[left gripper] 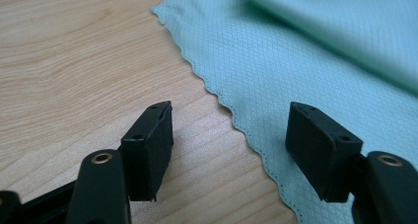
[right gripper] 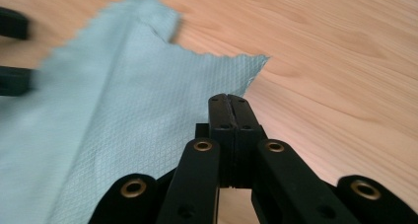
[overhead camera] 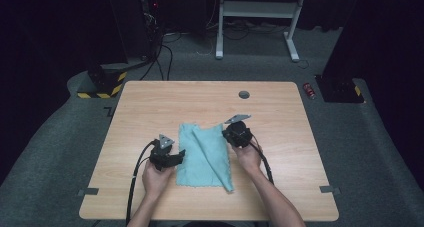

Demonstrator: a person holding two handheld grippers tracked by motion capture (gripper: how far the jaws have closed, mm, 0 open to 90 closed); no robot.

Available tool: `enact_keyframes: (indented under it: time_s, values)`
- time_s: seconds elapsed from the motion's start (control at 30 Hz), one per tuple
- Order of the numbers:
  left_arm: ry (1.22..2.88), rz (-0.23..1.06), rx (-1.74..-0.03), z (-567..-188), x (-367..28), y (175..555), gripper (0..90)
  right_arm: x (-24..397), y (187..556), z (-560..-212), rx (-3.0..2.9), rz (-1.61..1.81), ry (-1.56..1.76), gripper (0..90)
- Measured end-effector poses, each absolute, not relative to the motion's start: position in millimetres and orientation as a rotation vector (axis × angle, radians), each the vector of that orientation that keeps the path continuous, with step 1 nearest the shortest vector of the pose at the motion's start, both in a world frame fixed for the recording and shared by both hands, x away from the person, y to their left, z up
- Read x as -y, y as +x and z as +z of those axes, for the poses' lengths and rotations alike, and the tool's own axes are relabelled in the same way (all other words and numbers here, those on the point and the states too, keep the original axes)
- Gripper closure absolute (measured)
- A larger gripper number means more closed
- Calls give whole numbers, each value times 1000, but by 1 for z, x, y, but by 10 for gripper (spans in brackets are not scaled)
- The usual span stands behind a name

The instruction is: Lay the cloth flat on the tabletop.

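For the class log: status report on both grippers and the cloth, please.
Left gripper open, jaws astride cloth edge. Right gripper shut, whether pinching cloth unclear. Cloth partly folded on table. Nothing in the way.

The cloth is a matt, pale green woven fabric with a fine diamond texture and scalloped edge. The counter is smooth light wood-grain. Both tongs look matt black plastic.

A light wooden table with rounded corners stands on grey carpet. A pale green cloth lies partly folded near its middle, toward the near edge. A small round grey cap sits in the far part.
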State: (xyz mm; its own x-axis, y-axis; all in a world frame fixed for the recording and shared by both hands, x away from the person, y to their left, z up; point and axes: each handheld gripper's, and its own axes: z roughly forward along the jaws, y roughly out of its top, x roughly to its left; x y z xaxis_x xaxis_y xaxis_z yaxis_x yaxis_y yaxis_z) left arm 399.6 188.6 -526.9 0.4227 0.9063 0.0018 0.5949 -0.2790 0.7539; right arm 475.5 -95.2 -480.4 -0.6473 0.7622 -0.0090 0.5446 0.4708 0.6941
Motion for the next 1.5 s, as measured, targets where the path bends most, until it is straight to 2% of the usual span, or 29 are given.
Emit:
enact_keyframes:
  time_s: [0.23,0.57,0.63,0.67,0.77,0.93,1.3,1.5]
  values:
    - [1989,579,-1269,-527,-188,400,346,136,500,-490,-2319,920,1271,900]
    - [1988,579,-1271,-527,-188,400,345,147,508,-500,-2315,903,1317,899]
    - [1988,579,-1271,-527,-188,400,345,147,509,-501,-2331,901,1322,886]
    - [1988,580,-1271,-527,-188,400,345,149,509,-503,-2341,925,1337,824]
    - [1987,580,-1272,-527,-188,400,344,151,506,-500,-2339,947,1335,805]
    - [1987,580,-1272,-527,-188,400,344,162,469,-491,-2381,962,1206,800]
    - [1988,582,-1273,-527,-188,400,344,170,407,-503,-2443,1002,1098,785]
    - [1984,582,-1277,-527,-188,399,344,159,399,-511,-2478,964,1049,780]
